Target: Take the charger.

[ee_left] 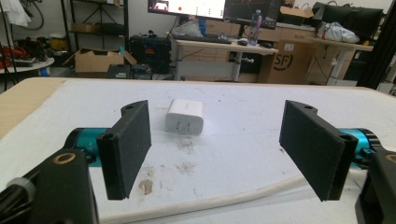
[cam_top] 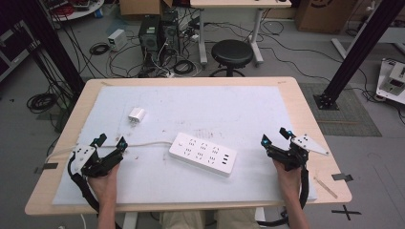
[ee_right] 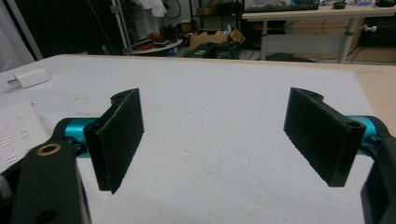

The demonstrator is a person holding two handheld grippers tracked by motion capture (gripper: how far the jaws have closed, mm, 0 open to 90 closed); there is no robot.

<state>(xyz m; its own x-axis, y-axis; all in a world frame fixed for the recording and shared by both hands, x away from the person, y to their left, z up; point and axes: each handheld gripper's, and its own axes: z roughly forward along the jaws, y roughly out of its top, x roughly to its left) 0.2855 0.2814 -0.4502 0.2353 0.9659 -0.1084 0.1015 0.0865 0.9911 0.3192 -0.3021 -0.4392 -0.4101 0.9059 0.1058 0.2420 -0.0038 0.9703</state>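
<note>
At the left of the table (cam_top: pixel 57 157), the left claw (cam_top: pixel 110 141) is held low over the white mat (cam_top: pixel 200 105) by a hand (cam_top: pixel 106 183) coming in from the near edge. Its jaws are spread wide and nothing is gripped between them. In the left gripper view, the white charger (ee_left: pixel 185 116) is seen lying on the mat ahead of the gap between the jaws, its two prongs turned toward the camera, and a white cable (ee_left: pixel 224 198) is seen running across the mat just under the jaw tips. In the high view the charger lies beyond the left claw, well apart from it, and the cable is traced rightward to the white power strip (cam_top: pixel 203 153), which lies flat and at a slant near the middle of the mat. Brownish stains are visible on the mat around the cable. At the right, the right claw (cam_top: pixel 274 137) is held by the other hand (cam_top: pixel 287 180) near the mat's right edge, apart from the power strip. Its jaws are likewise parted widely, with only bare mat between them in the right gripper view. Beyond the far edge of the table a black stool (cam_top: pixel 232 53) is seen on the floor.
</note>
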